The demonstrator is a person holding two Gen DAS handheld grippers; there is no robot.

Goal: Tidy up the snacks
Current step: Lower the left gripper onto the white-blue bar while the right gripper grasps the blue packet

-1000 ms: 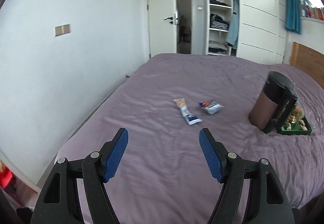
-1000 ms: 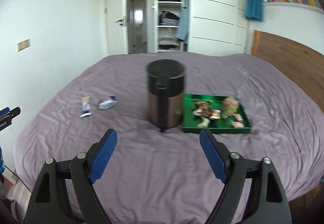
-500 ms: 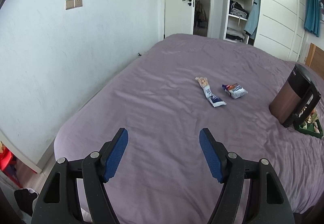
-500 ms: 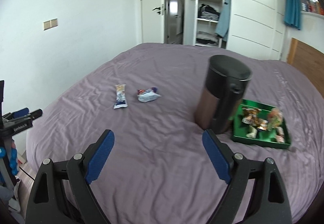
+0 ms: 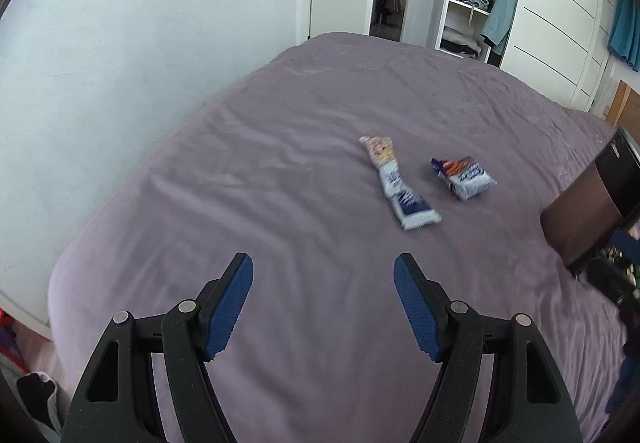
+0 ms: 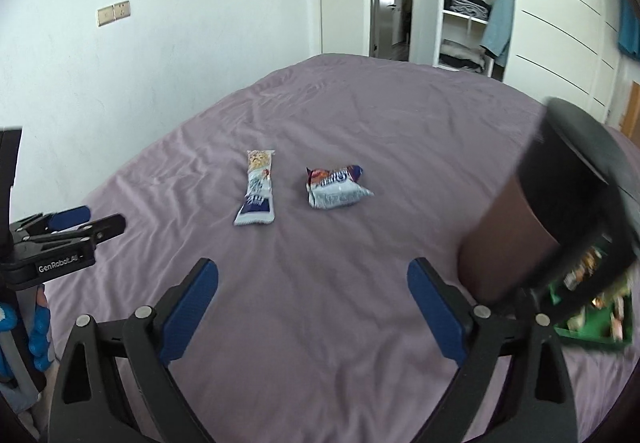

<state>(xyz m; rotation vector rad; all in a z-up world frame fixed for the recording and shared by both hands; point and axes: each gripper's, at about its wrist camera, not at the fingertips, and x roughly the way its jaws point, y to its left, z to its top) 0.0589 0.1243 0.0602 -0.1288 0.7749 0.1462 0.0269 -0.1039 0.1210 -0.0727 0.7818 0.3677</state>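
Left wrist view: the left gripper (image 5: 323, 299) hangs over the purple bed (image 5: 280, 203), its jaws standing apart with nothing between them. Two snacks lie loose on the bedding at about one o'clock from it: a long snack bar (image 5: 396, 185) and, just beside it toward three o'clock, a small snack packet (image 5: 464, 175). Neither is touched. The printing on both wrappers is too blurred to read. At the three o'clock edge stands a brown bin with a black lid (image 5: 588, 211).

Right wrist view: the right gripper (image 6: 312, 307) also has its jaws wide apart and empty. The snack bar (image 6: 258, 189) sits at eleven o'clock from it, and the snack packet (image 6: 334, 189) at twelve; their lettering stays illegible. At four o'clock, behind the bin (image 6: 532, 227), a green tray (image 6: 580, 335) already holds several snacks. The left gripper (image 6: 72, 227) shows at nine o'clock, and its body reads "GenRobot.AI".

My judgement: part of the sorting looks done, since the tray is stocked; the two loose items on the bed are left to pick up.
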